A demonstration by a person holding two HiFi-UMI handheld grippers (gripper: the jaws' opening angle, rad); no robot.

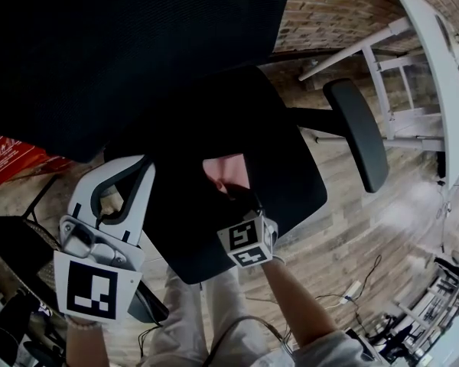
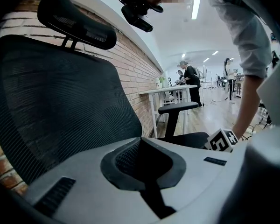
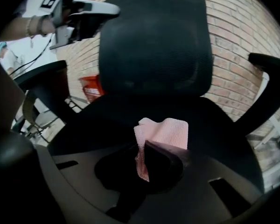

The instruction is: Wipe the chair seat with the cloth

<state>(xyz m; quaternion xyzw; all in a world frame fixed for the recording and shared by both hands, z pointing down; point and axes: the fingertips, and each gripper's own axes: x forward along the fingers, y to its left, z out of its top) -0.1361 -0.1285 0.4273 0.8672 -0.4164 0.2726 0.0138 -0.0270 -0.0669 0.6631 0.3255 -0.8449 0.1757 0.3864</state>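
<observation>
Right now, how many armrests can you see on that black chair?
2. One armrest sits right of the seat in the head view; the other armrest shows at the left of the right gripper view, on the opposite side.

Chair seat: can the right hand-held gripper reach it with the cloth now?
Probably yes. The right hand-held gripper, shut on the pink cloth, is right over the black seat, and nothing lies between them.

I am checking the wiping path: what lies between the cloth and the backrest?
Only bare black seat lies between the cloth and the backrest, as the right gripper view shows. The right gripper clamps the cloth.
</observation>
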